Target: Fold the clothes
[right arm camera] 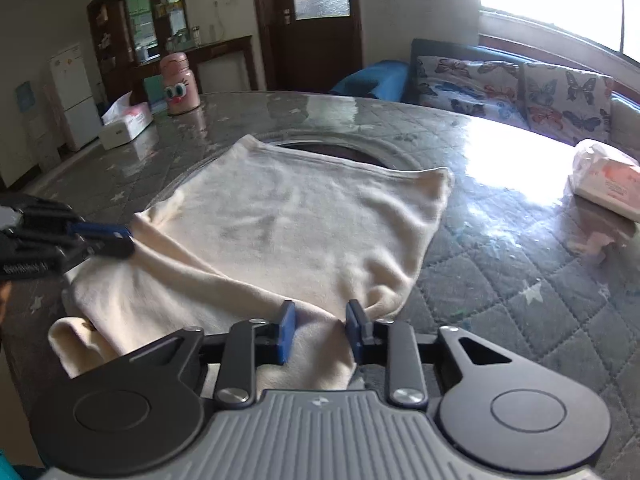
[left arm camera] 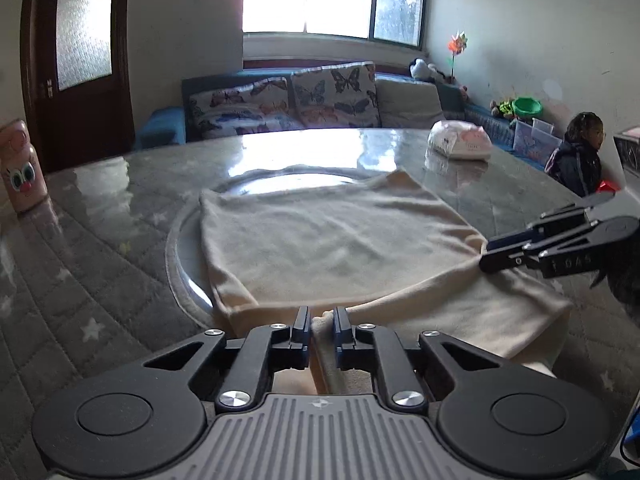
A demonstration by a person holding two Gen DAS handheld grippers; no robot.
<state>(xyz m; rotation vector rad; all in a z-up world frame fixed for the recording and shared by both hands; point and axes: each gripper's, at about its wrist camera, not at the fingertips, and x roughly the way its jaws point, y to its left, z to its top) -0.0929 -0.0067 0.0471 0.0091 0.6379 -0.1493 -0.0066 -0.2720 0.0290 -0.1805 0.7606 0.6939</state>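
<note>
A cream garment is lying spread on the grey quilted table, partly over a round glass insert. The left gripper is pinching the near hem, its fingers nearly closed on a thin fold. The right gripper is standing partly open with cloth bunching between its fingers, not clamped. Only the right view is showing a tissue box and fridge; only the left is showing a seated child. Both are showing a pink bottle.
</note>
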